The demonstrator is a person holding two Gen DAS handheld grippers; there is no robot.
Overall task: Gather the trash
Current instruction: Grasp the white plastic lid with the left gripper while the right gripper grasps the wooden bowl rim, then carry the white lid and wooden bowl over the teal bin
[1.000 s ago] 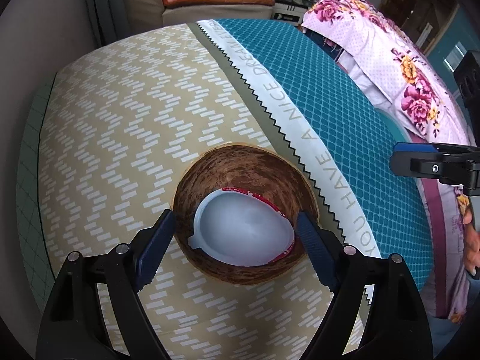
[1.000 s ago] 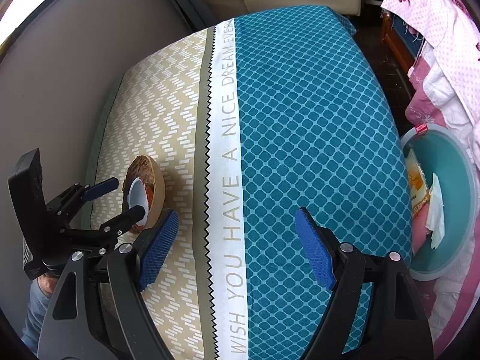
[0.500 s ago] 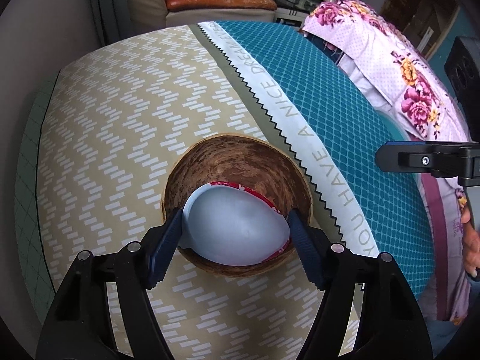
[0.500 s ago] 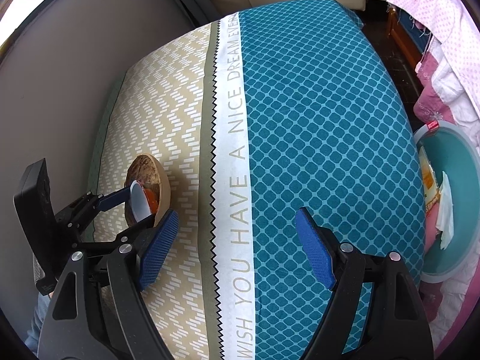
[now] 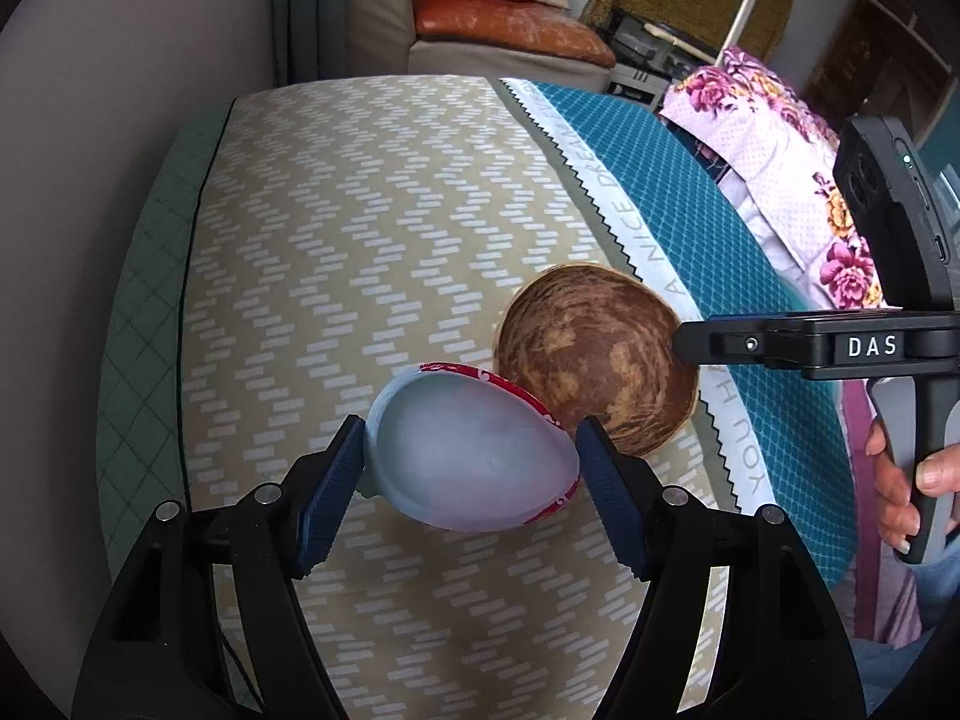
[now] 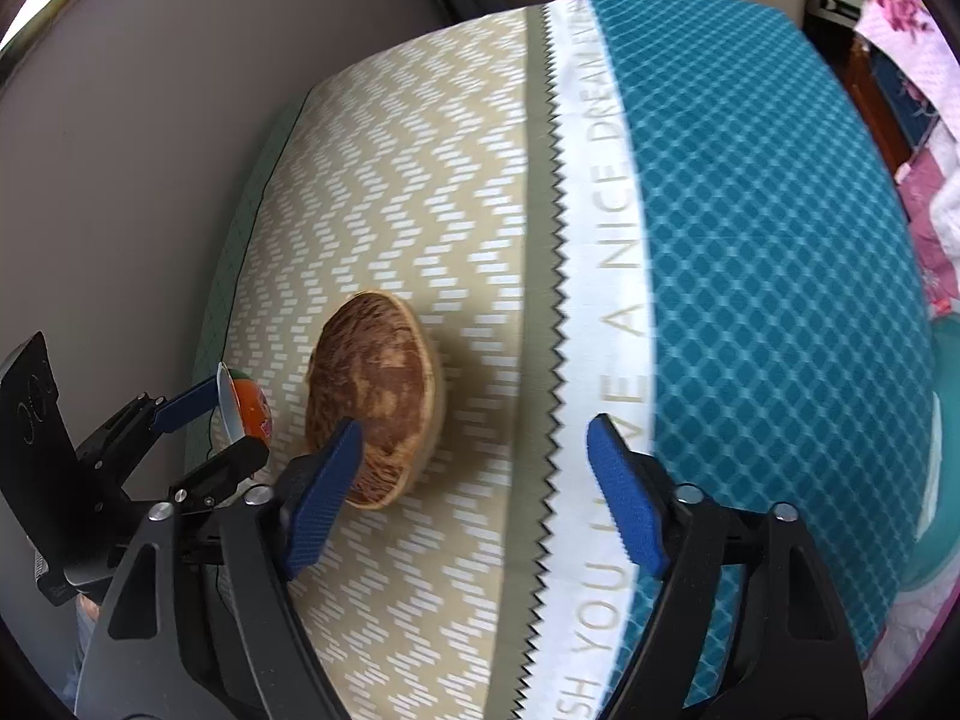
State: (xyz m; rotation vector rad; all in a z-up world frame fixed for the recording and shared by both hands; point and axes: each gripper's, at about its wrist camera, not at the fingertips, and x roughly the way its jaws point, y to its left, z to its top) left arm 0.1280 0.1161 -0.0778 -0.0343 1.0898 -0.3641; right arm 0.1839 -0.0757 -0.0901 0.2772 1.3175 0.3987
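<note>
Left gripper (image 5: 471,456) clamped on a squashed plastic cup (image 5: 468,450), lower centre of frame, raised beside the coconut shell (image 5: 594,360) on the bed (image 5: 336,228). Right gripper (image 6: 474,480) spread wide, holding nothing.

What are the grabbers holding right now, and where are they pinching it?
The left gripper holds a small plastic cup, its jaws pinching opposite sides of the rim. The right gripper is open and holds nothing.

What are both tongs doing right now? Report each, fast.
Left tongs: closed on the plastic cup, lifted clear of the wooden bowl.
Right tongs: open, holding nothing, above the mattress.
</note>
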